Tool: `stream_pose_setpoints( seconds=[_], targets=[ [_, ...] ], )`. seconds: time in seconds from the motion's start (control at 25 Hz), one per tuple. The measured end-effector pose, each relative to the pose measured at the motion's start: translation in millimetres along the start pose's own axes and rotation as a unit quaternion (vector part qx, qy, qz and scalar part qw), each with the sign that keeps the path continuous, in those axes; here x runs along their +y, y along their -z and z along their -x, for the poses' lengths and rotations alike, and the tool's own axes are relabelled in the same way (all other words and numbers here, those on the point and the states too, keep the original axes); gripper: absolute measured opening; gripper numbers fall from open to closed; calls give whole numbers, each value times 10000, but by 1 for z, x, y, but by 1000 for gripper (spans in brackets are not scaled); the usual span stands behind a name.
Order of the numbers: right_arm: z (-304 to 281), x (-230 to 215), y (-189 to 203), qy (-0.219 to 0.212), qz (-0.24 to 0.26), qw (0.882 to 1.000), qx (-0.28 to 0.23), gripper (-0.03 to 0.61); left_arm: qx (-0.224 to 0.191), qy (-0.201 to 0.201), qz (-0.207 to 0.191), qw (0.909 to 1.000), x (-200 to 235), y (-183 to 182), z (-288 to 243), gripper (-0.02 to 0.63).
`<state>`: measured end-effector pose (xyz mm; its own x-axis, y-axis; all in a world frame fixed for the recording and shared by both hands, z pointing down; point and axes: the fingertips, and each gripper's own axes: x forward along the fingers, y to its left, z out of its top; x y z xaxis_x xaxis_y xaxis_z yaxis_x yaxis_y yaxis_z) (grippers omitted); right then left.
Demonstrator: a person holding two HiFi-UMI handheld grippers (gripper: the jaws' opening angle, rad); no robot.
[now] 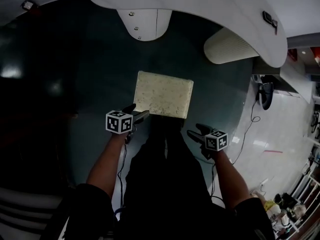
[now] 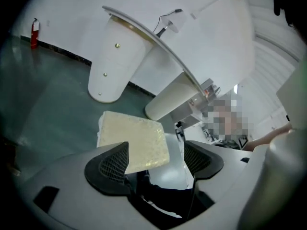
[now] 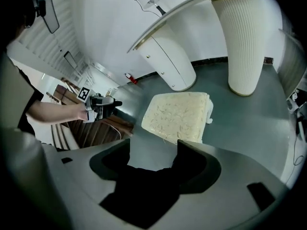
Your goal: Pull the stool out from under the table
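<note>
- Cream and speckled, the padded top of the stool (image 1: 163,95) fills the middle of the head view. It stands on the dark green floor (image 1: 75,84), below the rim of the white table (image 1: 200,14) that curves across the top of the frame.
- Two table legs stand beyond the stool: a smooth white one (image 1: 145,24) at upper centre and a ribbed one (image 1: 227,46) at upper right. Both are apart from the stool.
- The left gripper (image 1: 136,113) is just off the stool's lower left corner in the head view. Its own view shows its jaws (image 2: 156,159) set wide apart with nothing clamped; the stool (image 2: 134,140) lies past them, on the floor.
- The right gripper (image 1: 195,132) is at lower right of the stool. Its jaws (image 3: 153,159) also stand apart and empty, with the stool (image 3: 178,115) beyond them.
- The left gripper (image 3: 103,104) shows at the left of the right gripper view.
</note>
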<state>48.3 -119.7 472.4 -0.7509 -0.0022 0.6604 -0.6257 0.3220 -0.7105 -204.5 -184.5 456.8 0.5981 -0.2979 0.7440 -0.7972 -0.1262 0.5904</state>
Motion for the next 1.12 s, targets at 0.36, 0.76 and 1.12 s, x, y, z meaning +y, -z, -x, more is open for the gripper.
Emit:
stream_pose_setpoints(
  seconds=[0.36, 0.76, 1.12],
  targets=[
    [70, 59, -30, 188, 668, 9953, -675, 301, -57, 722, -344, 9968, -115, 15, 33, 296],
    [157, 137, -67, 240, 795, 9818, -1709, 228, -952, 814, -1259, 9841, -211, -32, 110, 201],
    [243, 188, -88, -586, 1111, 9597, -2514, 207, -1806, 666, -1657, 9672, -320, -50, 144, 104]
  ],
)
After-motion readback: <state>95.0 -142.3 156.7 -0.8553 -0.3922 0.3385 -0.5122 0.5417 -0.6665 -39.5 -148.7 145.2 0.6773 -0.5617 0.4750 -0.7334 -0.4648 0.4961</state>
